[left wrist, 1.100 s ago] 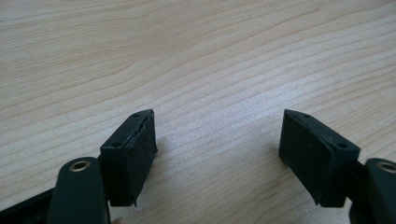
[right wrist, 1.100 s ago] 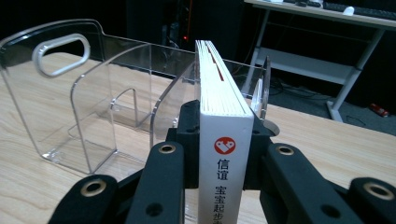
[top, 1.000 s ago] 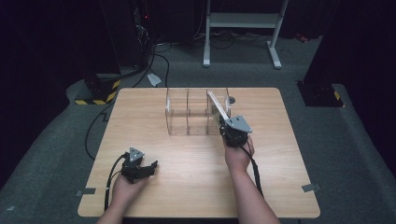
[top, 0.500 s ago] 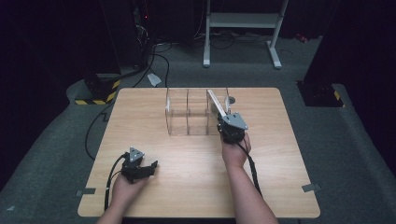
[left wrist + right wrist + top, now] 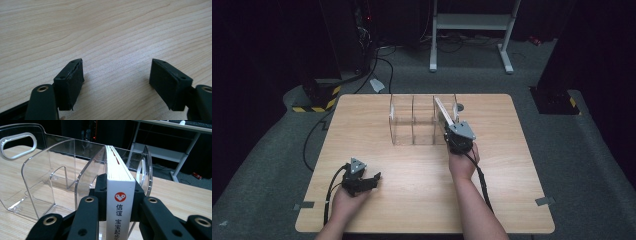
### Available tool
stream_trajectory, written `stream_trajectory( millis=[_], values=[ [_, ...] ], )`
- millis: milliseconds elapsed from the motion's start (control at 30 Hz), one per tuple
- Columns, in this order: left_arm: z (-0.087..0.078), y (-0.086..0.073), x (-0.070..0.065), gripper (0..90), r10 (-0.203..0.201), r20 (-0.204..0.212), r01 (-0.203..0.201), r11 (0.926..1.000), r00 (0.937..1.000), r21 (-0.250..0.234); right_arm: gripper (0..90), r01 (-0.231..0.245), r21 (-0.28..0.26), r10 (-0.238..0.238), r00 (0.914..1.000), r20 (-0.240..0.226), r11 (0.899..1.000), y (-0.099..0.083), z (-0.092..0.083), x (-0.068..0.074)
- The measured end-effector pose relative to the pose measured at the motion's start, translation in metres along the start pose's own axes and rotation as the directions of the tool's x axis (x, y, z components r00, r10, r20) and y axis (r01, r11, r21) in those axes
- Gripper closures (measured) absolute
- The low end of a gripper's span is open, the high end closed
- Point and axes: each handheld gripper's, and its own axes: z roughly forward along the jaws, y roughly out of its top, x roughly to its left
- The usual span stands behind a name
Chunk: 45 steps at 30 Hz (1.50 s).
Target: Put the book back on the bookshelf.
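A clear plastic file rack (image 5: 412,122) with several slots stands at the table's middle back. My right gripper (image 5: 454,132) is shut on the spine end of a thin white book (image 5: 442,113) with a red logo. In the right gripper view the book (image 5: 120,180) stands on edge between my pads (image 5: 100,195), and its far end reaches into the rack's (image 5: 47,167) rightmost slot, between a divider and the end wall. My left gripper (image 5: 371,179) rests low at the table's front left, open, with bare wood between its jaws (image 5: 116,77).
The wooden table (image 5: 512,165) has free room in front of the rack and on both sides. On the floor behind stand a white metal frame (image 5: 472,22), loose cables (image 5: 379,65) and a yellow-black striped base (image 5: 314,105).
My right gripper has edged the book slightly away from the person, toward the rack. The left gripper has stayed put.
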Motion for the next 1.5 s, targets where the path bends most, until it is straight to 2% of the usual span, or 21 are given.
stream_trajectory(
  millis=[400,467,567,867,1300,1500],
  values=[
    [0.000,0.000,0.000,27.4,0.009,0.003,-0.009,1.0000,1.0000,-0.002,74.4,-0.015,-0.007,0.015,0.9998,0.012,1.000,-0.013,-0.005,0.002],
    [0.000,0.000,-0.001,27.7,0.000,0.008,0.000,1.0000,1.0000,-0.005,74.3,-0.023,-0.004,0.023,0.9996,0.015,1.000,-0.016,-0.006,0.002],
    [0.000,0.000,-0.001,27.7,0.000,0.008,0.000,1.0000,1.0000,-0.005,74.2,-0.021,0.003,0.021,0.9997,0.016,1.000,-0.018,-0.008,0.003],
    [0.000,0.000,-0.001,27.7,0.000,0.008,0.000,1.0000,1.0000,-0.005,73.5,-0.060,0.041,0.059,0.9982,0.008,0.997,-0.025,-0.013,-0.001],
    [0.000,-0.001,-0.001,27.7,-0.001,0.008,0.001,1.0000,1.0000,-0.005,69.6,-0.063,0.070,0.064,0.9979,-0.010,0.996,-0.025,-0.017,-0.005],
    [0.000,-0.001,-0.001,27.7,0.000,0.007,0.000,1.0000,1.0000,-0.004,66.0,-0.049,0.109,0.051,0.9986,-0.015,0.993,-0.018,-0.014,-0.008]
  ],
)
